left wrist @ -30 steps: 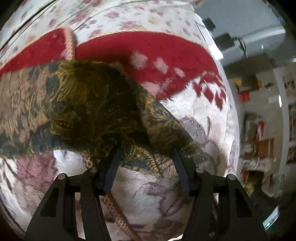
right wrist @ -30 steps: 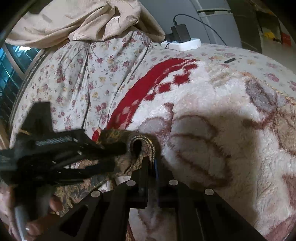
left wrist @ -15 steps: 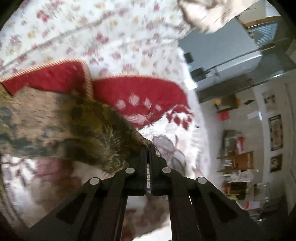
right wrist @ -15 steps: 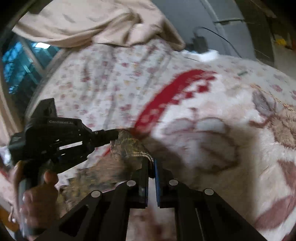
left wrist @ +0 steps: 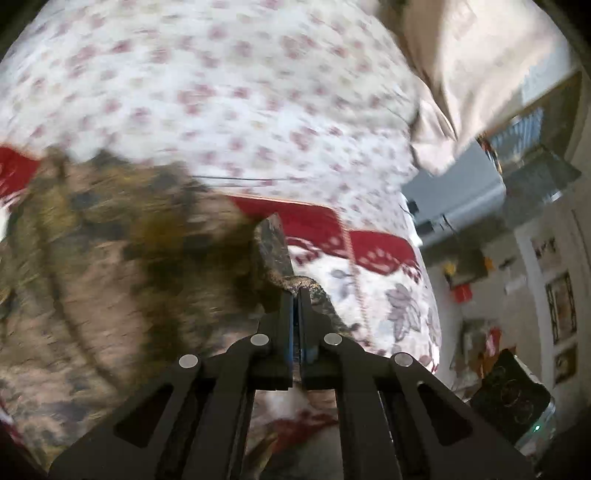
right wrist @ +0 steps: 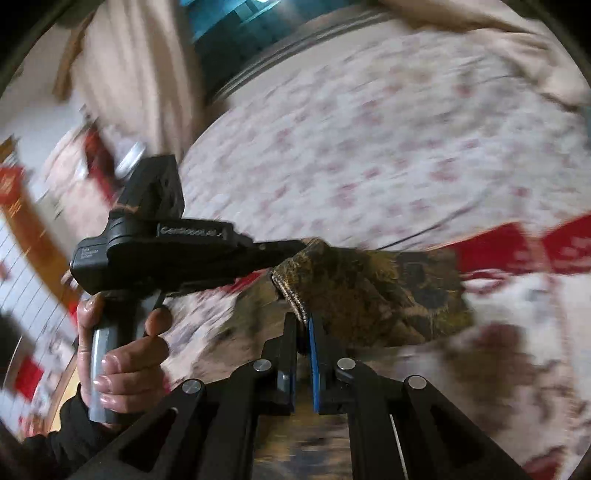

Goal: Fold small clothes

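Note:
A small dark olive and gold patterned garment (left wrist: 110,266) is lifted off the bed and hangs between both grippers. My left gripper (left wrist: 295,291) is shut on its hemmed edge. In the right wrist view the same garment (right wrist: 369,291) stretches to the right, and my right gripper (right wrist: 304,319) is shut on its ribbed edge. The left gripper (right wrist: 284,245) shows there too, held in a hand and pinching the garment's corner just above and left of the right one. Both views are motion blurred.
Below lies a fluffy white and red blanket (left wrist: 373,251) on a floral bedsheet (left wrist: 221,103). A beige cloth (left wrist: 472,74) is heaped at the far side. A window (right wrist: 236,22) and curtain are behind; shelves and clutter stand right of the bed.
The left gripper closed on the garment's edge. Both grippers then lifted the garment up off the blanket, and both cameras swung upward toward the floral sheet.

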`<action>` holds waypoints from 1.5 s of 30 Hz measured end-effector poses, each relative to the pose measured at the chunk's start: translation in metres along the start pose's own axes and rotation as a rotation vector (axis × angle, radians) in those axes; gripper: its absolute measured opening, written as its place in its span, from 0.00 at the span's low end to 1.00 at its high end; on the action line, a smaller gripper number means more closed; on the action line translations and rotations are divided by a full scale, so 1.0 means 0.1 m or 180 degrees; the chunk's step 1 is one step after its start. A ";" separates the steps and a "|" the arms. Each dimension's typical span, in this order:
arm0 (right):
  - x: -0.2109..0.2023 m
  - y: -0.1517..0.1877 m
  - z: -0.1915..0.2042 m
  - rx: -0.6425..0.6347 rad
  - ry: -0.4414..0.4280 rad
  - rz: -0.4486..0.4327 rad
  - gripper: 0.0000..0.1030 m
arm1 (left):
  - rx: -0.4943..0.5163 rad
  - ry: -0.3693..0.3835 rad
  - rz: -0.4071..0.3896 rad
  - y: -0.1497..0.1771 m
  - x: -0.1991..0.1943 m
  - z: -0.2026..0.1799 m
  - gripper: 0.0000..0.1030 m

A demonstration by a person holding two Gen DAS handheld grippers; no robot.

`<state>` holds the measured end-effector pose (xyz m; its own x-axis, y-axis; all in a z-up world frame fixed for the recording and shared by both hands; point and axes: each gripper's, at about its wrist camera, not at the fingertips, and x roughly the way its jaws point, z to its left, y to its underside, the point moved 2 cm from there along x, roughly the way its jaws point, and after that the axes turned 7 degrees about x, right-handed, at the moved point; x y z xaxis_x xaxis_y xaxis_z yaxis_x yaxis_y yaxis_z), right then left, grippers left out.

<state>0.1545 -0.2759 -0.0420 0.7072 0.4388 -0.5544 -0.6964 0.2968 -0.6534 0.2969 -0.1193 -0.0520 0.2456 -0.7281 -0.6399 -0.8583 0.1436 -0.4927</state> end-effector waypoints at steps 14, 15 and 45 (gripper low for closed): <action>1.86 1.10 0.89 -0.0211 -0.0154 0.1290 0.05 | -0.0388 -0.0267 0.0019 0.83 -0.21 1.62 0.01; 1.84 1.09 0.94 -0.0222 -0.0184 0.1236 0.05 | -0.0359 -0.0255 -0.0024 0.82 -0.26 1.62 0.01; 0.75 -0.64 -1.71 0.1927 0.0326 0.0012 0.71 | 0.0696 -0.1102 0.0010 -0.19 0.32 0.03 0.67</action>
<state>0.2723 -0.4067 -0.1298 0.6918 0.3661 -0.6225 -0.6234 0.7377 -0.2590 0.3223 -0.1435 -0.0652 0.4124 -0.4642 -0.7839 -0.7524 0.3117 -0.5803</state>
